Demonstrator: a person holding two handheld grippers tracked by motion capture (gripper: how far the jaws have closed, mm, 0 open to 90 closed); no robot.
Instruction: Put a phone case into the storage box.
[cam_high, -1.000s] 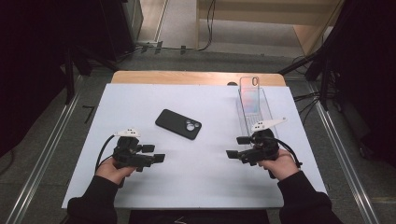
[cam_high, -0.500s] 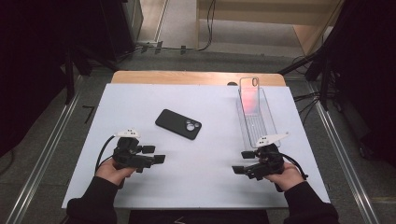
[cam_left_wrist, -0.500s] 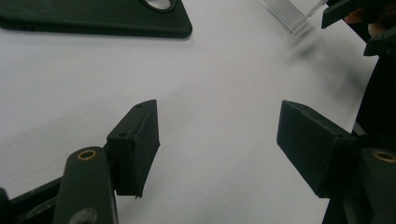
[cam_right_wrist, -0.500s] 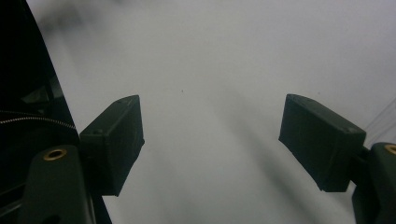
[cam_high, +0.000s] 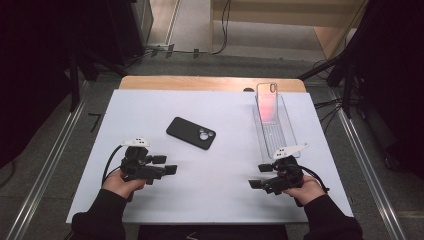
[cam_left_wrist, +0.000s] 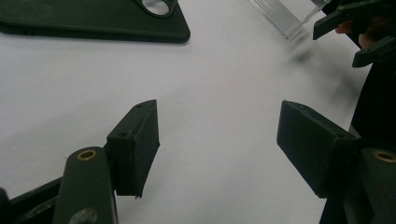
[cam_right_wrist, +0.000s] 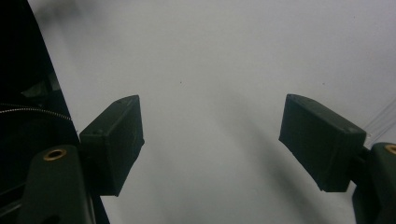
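Writing: none legible on the black phone (cam_high: 191, 133), the clear tray (cam_high: 274, 131) or the grippers.
Left gripper (cam_high: 167, 165): jaws wide apart, nothing between the pads, bare white table (cam_high: 225, 165) beneath; pads clear of the phone.
Right gripper (cam_high: 257, 176): jaws wide apart, empty, over bare table.
Phone: lies flat, camera ring up, ahead of the left fingertips and well apart; not touched.
Tray: just beyond the right gripper's body; a clear phone case (cam_high: 266, 102) with a pink glow stands at its far end.
Left gripper view: phone edge (cam_left_wrist: 93, 21) at top left, tray corner (cam_left_wrist: 280, 14) and right gripper (cam_left_wrist: 362, 35) at top right.
Right gripper view: table surface between the pads; a dark sleeve (cam_right_wrist: 23, 93) at left.
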